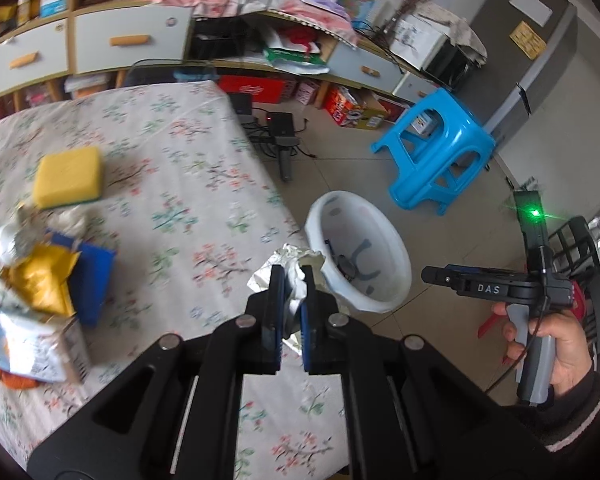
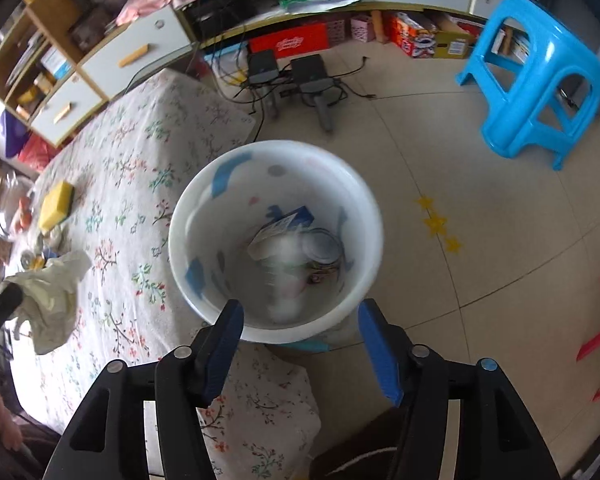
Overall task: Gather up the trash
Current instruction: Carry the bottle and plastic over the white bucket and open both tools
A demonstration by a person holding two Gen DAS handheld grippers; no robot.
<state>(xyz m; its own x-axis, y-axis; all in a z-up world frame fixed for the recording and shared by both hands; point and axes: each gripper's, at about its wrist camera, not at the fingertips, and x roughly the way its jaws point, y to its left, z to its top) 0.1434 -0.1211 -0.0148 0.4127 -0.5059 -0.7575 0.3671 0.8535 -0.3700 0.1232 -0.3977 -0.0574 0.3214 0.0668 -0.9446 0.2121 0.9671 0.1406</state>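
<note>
Black linkages of the left gripper (image 1: 291, 276) fill the near edge of the left wrist view, its fingers (image 1: 275, 304) pinched on a crumpled foil wrapper (image 1: 288, 258) held over the right edge of the floral worktop (image 1: 188, 184). At far left a blurred heap of wrappers (image 1: 36, 292) lies on the cloth, cut off by the frame, with a blue packet and a yellow one among them; individual pieces are hard to tell apart. A yellow sponge (image 1: 69, 178) sits just beyond the heap. Right of the worktop, on the tiled floor, stands a white bin (image 2: 276, 236). Inside it lie a blue carton (image 2: 290, 218), a round lid-like piece and a smeared white shape too blurred to name. The right gripper (image 2: 300, 320) hovers above the bin's near rim, its fingers (image 2: 374, 340) spread wide with nothing between them. Farther right stands a blue plastic stool (image 2: 536, 76).
</note>
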